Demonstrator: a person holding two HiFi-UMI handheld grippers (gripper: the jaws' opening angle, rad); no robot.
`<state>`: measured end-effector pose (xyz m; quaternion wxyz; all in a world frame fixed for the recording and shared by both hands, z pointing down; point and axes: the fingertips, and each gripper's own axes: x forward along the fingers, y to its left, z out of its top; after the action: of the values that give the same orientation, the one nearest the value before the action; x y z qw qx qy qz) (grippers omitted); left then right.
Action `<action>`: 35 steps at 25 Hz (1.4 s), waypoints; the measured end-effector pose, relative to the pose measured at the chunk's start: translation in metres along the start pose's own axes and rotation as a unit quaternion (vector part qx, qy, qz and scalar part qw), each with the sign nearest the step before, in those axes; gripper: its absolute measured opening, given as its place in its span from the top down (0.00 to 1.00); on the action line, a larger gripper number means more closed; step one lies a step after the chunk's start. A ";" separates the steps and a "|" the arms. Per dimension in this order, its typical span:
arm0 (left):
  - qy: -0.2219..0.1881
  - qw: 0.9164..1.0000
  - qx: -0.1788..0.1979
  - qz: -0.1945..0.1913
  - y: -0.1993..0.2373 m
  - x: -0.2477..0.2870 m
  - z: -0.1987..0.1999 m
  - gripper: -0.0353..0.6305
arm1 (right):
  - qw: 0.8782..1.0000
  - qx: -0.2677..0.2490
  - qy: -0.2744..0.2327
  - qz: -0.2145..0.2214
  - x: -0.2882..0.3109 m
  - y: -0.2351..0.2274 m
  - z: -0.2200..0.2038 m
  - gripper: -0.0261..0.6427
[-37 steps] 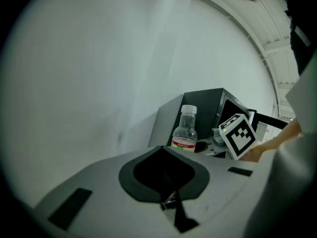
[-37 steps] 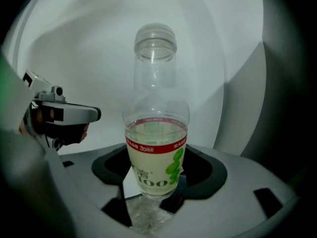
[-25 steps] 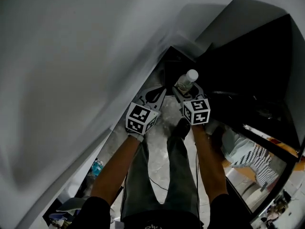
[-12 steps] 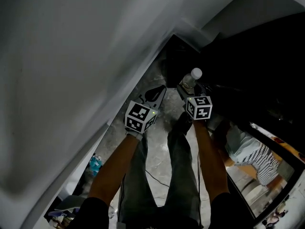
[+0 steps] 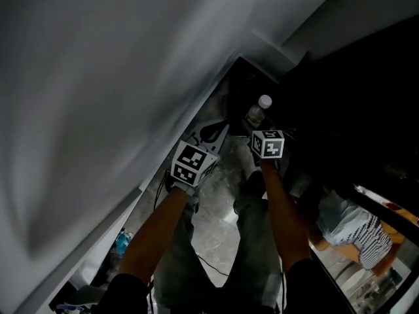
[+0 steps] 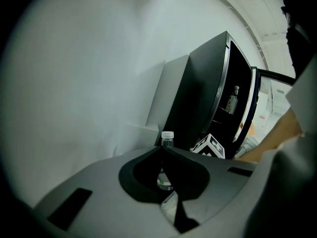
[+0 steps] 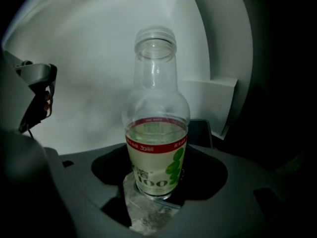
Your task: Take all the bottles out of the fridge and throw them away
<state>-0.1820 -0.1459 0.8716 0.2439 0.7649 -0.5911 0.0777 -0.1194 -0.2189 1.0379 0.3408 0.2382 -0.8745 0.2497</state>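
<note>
Fridge (image 6: 205, 98) stands open at 2 o'clock of the left gripper (image 6: 162, 150); we have stepped on along the wall (image 5: 98, 77). Our right gripper (image 5: 256, 124) jaws stay clamped on the capped bottle (image 5: 260, 112), bound for disposal; left jaws meet, empty. One second bottle (image 6: 232, 99) waits in the door (image 6: 242, 73).

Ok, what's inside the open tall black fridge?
One small clear bottle stands on a shelf of the tall black fridge. The rest of the interior is dark, so other bottles cannot be ruled out.
</note>
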 end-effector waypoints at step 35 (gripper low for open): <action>-0.013 0.997 0.017 -0.071 -0.074 -0.119 0.166 0.94 | 0.985 0.010 -0.154 -0.077 -0.252 0.114 0.154 0.95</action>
<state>-0.1746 -0.1067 0.6583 0.2276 0.8102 -0.5368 0.0601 -0.0945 -0.1619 0.7272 0.2175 0.3441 -0.8931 0.1916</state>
